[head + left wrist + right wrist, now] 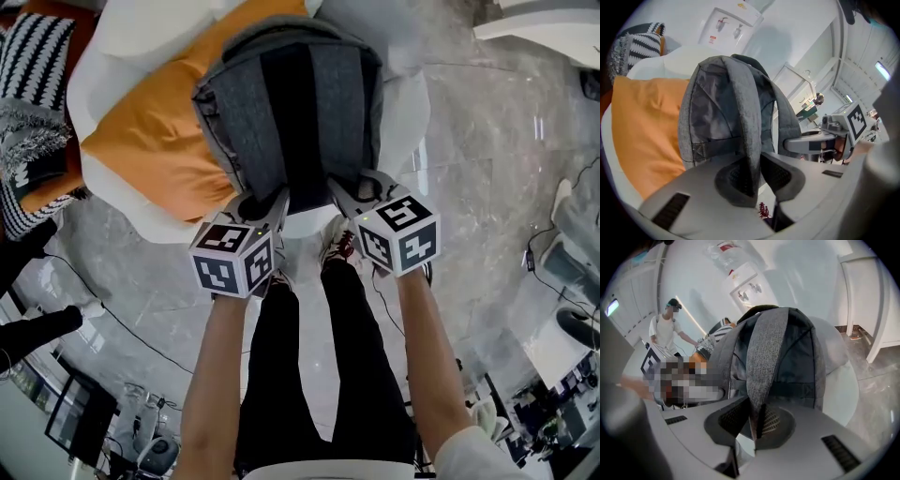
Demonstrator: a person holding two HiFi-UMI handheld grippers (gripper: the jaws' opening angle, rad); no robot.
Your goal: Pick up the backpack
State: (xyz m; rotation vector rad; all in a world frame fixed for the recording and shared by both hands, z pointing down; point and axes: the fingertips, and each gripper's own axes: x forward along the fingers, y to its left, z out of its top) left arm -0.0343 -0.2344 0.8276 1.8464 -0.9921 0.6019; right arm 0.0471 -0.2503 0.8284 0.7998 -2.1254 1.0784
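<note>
The grey backpack (pixel 291 103) stands at the front edge of the white seat (pixel 112 202), with its back panel and straps turned toward the person. The orange cushion (pixel 155 131) lies just beside it, toward the seat's left edge. The left gripper (pixel 265 204) has its jaws pinched narrow on the left strap (pixel 749 136), the padded webbing squeezed between the ribbed pads. The right gripper (pixel 359 195) is clamped the same way on the right strap (pixel 764 357). Taking one strap in each hand probably keeps the load even, so the bag should hang straight instead of swinging to one side. Both grippers slant downward at the seat's front edge, with the person's legs right below them. Whether the bag's base has cleared the seat cannot be told; the lift looks to be only at its start
</note>
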